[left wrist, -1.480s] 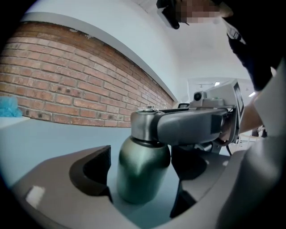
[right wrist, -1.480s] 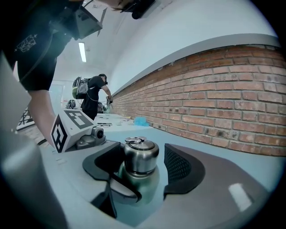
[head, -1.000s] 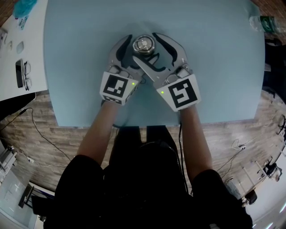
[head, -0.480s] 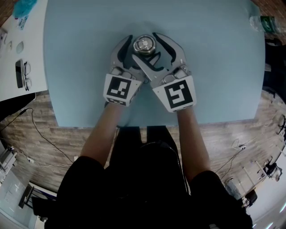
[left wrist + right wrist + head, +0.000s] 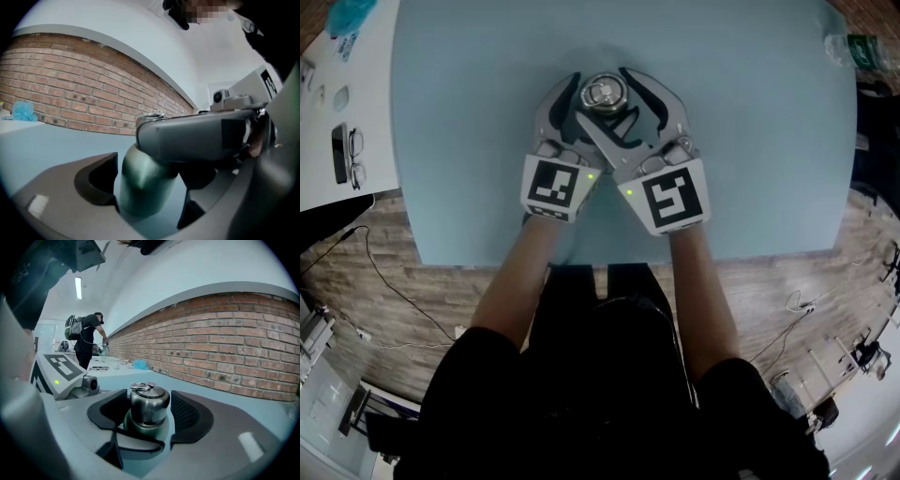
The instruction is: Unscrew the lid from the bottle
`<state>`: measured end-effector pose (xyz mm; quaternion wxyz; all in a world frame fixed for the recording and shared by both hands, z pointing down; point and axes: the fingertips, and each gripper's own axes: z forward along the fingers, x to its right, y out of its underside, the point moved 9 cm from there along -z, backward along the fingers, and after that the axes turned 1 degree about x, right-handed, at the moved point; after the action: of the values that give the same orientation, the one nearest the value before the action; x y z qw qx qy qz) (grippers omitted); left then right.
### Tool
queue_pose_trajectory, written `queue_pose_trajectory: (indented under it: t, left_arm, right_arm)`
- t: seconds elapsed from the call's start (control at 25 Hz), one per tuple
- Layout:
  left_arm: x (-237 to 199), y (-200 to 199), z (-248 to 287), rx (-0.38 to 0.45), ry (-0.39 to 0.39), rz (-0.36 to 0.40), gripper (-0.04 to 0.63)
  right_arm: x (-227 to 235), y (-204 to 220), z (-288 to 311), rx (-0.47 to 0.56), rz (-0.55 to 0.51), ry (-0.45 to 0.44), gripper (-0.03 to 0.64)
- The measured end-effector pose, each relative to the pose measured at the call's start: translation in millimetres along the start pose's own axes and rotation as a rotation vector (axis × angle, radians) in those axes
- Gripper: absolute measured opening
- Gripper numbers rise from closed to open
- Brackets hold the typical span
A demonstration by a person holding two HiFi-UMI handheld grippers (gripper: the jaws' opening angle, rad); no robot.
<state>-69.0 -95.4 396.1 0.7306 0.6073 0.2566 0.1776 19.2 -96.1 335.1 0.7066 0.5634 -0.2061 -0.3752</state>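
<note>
Desk-top trial: a person in dark clothes stands over a pale blue desk (image 5: 750, 141), working a green metal bottle (image 5: 143, 187) with a tool in each hand. The bottle stands upright near the middle of the desk, with its steel lid (image 5: 149, 403) on top and a small ring resting on the crown.

The left hand-held gripper (image 5: 146, 199) comes in low, its jaws set round the bottle's body. The pad on one side touches the green wall. The other pad appears to as well, though the second tool crowds the view there.

The right hand-held gripper (image 5: 149, 412) sits higher and crosses over the left one. Its two dark ribbed pads pinch the lid from either side.

In the head view both tools meet at the bottle. Their marker cubes are turned up toward the camera, and a small green light is lit on each.

A brick wall (image 5: 234, 343) runs behind the desk. A pair of glasses (image 5: 353, 147) lies on a white surface to the left. In the background of the right gripper view, a person with a backpack (image 5: 88, 336) stands at another desk.
</note>
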Motion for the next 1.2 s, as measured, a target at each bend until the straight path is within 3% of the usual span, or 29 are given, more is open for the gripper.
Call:
queue_pose_trajectory:
  t: [0.76,1.2]
  left_arm:
    - [2.4,0.2,2.6,-0.01,-0.003,0.024,0.37]
    - [-0.3,0.4,1.8,-0.011,0.033,0.03,0.37]
  right_arm:
    - [1.0,-0.6,1.4,-0.015,-0.009,0.004,0.264]
    - [4.6,0.9,0.7,0.004,-0.015,-0.056,0.262]
